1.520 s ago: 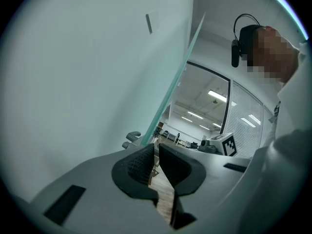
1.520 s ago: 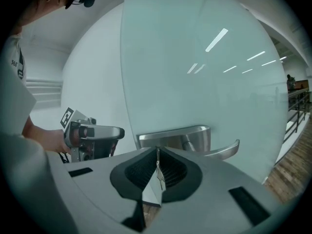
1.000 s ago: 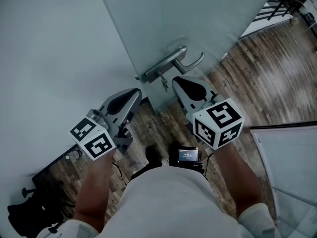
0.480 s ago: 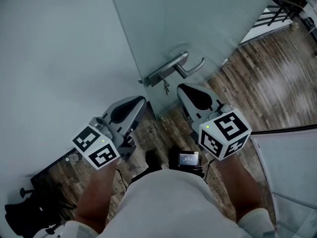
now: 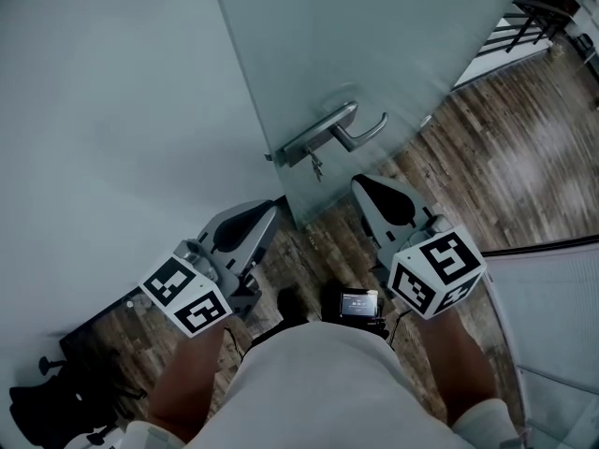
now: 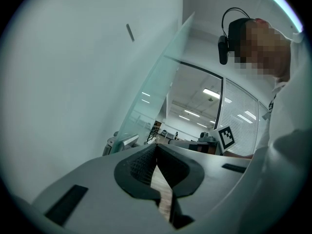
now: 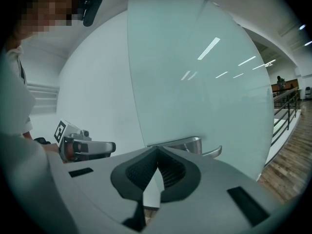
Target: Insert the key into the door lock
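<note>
Looking steeply down past a pale shirt, the two hand-held tools sit nearest. The left gripper (image 5: pixel 265 213) and the right gripper (image 5: pixel 363 183) each have their jaws pressed together with nothing between them. Smooth grey plastic shells taper to black, ribbed rubber pads, and a black-and-white marker cube (image 5: pixel 436 274) caps the rear of each.

Ahead of the tips, between the two but closer to the right one, the key (image 5: pixel 316 166) hangs small and dark from the lock plate (image 5: pixel 301 146). It appears already seated in the lock, though it is too small to confirm. Just beyond it, a brushed-metal lever handle (image 5: pixel 348 125) curves out from the smooth, frosted glass door (image 5: pixel 374 45). Left of the left jaws stands a plain matte wall (image 5: pixel 103 110). Right of the right jaws stretches a streaky wood-grain floor (image 5: pixel 496 148).

Likely risks: closed jaws pushed forward would nudge the thin key sideways, bending or dislodging it. The door's edge looks free, so pressure may swing it away. Slick metal could slip from the pads if gripped off-centre.
</note>
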Demonstrator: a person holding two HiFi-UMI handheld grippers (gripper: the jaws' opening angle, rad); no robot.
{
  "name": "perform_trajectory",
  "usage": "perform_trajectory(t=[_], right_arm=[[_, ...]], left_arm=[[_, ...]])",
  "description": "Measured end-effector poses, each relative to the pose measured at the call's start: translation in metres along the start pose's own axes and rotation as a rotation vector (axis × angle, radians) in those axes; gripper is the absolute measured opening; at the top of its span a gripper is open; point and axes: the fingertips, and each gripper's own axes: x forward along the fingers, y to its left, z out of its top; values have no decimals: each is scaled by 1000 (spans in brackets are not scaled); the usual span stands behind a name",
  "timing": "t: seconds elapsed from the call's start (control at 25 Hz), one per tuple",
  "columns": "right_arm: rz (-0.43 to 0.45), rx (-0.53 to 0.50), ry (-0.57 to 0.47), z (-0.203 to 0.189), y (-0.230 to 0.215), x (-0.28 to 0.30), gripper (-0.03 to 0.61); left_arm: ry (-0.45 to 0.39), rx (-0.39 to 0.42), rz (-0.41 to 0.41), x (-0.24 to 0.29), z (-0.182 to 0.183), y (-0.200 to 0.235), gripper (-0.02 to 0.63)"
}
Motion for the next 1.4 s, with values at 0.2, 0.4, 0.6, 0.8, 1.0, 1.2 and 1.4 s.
perform_trajectory(t=[0.2, 0.4, 0.6, 0.8, 1.0, 1.2, 1.4], right_arm=[[-3, 6, -6, -3, 2, -11, 14], [-10, 16, -6, -5, 5, -21, 14], [-7, 26, 3, -13, 11, -28, 14], [-11, 30, 13, -20, 17, -35, 14], [-13, 24, 17, -23, 20, -39, 13], [-11, 20, 23, -28, 23, -43, 12], [-9, 21, 29, -32, 27, -48, 12]], left_arm=[[8, 1, 5, -7, -5, -5, 15], [16, -11, 8, -18, -12, -13, 15], [30, -24, 8, -24, -20, -19, 15], [46, -27, 1, -28, -28, -27, 15], [57, -27, -4, -31, -32, -34, 15], [59, -33, 3, -35, -36, -35, 15], [60, -42, 11, -40, -41, -35, 15]])
